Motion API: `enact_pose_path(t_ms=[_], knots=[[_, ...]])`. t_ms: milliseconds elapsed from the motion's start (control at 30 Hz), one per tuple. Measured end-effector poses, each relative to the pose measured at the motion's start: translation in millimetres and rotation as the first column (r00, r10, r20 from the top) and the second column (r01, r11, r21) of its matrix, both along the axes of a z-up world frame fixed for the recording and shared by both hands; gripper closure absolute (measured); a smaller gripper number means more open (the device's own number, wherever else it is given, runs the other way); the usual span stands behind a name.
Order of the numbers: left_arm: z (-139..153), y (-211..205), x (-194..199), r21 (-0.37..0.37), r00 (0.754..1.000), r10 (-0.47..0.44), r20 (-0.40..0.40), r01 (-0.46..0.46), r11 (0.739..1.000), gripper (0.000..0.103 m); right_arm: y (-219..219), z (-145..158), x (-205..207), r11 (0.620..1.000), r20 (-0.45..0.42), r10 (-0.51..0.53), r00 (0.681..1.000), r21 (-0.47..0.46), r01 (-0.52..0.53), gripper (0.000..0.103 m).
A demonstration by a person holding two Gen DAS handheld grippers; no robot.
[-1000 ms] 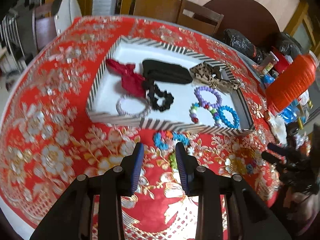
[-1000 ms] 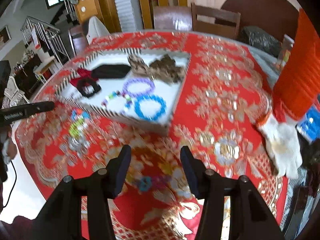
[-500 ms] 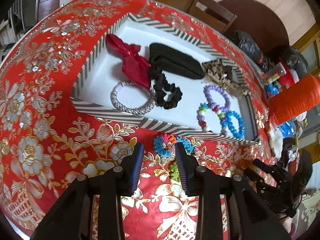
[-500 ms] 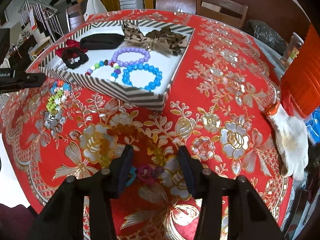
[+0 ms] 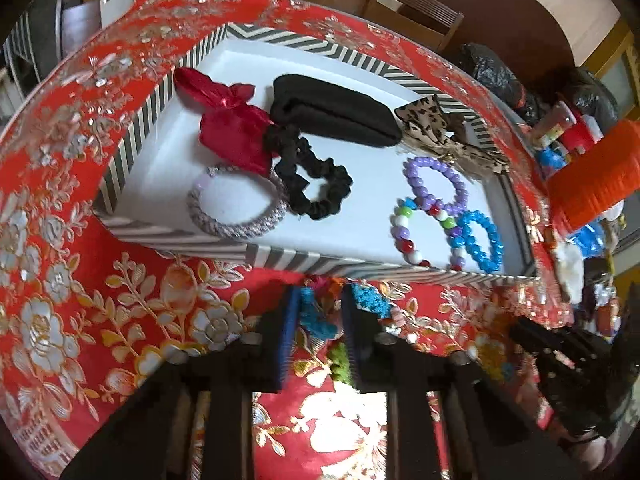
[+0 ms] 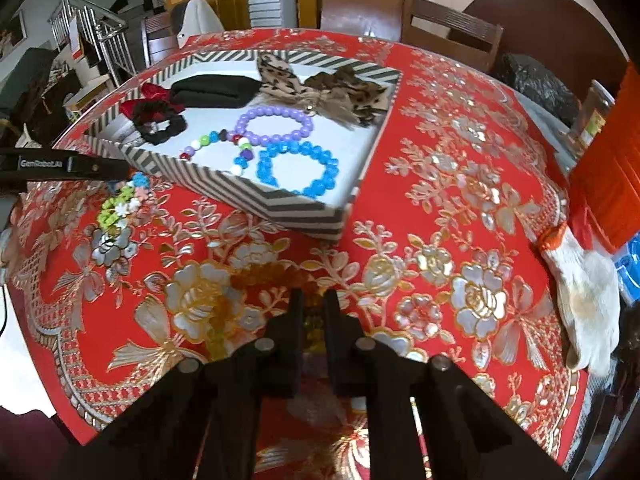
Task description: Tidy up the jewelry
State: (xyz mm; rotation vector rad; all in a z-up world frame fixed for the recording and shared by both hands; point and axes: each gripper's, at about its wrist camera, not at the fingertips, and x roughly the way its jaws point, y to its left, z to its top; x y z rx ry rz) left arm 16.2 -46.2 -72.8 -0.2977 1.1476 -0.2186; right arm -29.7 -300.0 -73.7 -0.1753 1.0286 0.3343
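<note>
The right tool (image 6: pixel 314 312), jaws nearly together, pinches something small and dark on the red worktop (image 6: pixel 440 184), well short of the striped tray (image 6: pixel 280 204) holding bead bracelets (image 6: pixel 296 168).

My left claw (image 5: pixel 318 322) covers part of the colorful bead bracelet (image 5: pixel 320 318) on the counter (image 5: pixel 100 320), so I cannot see all of it. My right claw (image 6: pixel 314 312) hides almost all of the small thing between its tips, and I cannot tell what it is. The orange jug (image 5: pixel 596 176) is cut off by the picture's edge, and the things behind it are too small and blurry to tell.
</note>
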Motion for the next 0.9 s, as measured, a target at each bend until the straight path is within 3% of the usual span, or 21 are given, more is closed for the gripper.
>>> enact_pose_path(t_ms=[467,900], knots=[[70.6,-7.0,-26.3,-0.056,0.988,-0.070,0.141,0.079,0.995,0.083,-11.0,60.7,-16.3,0.972,0.069,-0.008,0.998,0.233,-0.008,0.094],[125.8,-4.7,-21.8,-0.027,0.965,-0.078,0.248,0.088,0.996,0.083,-6.7,107.1,-6.6,0.962,0.150,0.002,0.989,0.268,-0.043,0.094]])
